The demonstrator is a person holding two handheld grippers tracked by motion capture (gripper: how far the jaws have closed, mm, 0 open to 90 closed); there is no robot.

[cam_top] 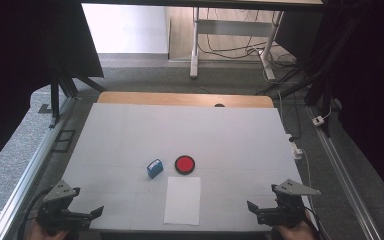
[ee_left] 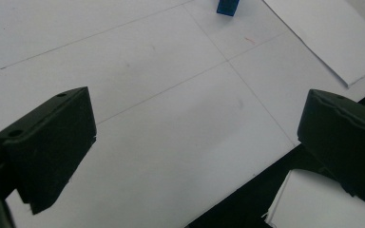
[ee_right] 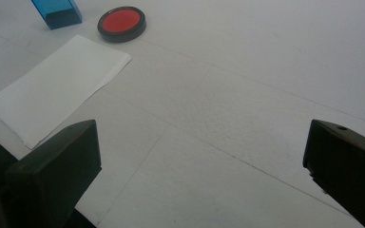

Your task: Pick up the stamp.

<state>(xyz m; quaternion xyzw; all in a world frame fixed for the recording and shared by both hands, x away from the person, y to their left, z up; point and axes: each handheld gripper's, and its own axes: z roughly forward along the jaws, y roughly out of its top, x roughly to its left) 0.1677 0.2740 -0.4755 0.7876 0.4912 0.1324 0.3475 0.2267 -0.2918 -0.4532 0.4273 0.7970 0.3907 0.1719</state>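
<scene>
The sheet of white paper [cam_top: 182, 200] lies flat near my edge of the counter [cam_top: 130, 130], and I take it as my landmark. Just beyond its far left corner stands a small blue block [cam_top: 154, 168]; just beyond its far edge, beside the block, sits a round black dish with a red centre [cam_top: 184, 164]. Neither touches the paper, and block and dish stand a little apart from each other.

My left claw [cam_top: 98, 212] hovers well to the left of the paper, near the counter's front edge, jaws spread wide with nothing between them; the left gripper view shows bare counter between them. My right claw [cam_top: 251, 206] hangs well to the right of the paper, equally wide open and empty.

The counter top is pale grey-white, matt, crossed by thin seam lines, with a strip of bare wood [cam_top: 185, 99] showing along its far edge. A small dark spot sits on that strip, perhaps a hole; I can't tell. Metal rails [cam_top: 27, 172] run along both sides. Beyond the counter are grey carpet, black curtains [cam_top: 25, 55] at both flanks, and a white desk frame [cam_top: 196, 42] with loose cables [cam_top: 235, 50] on a wooden floor.
</scene>
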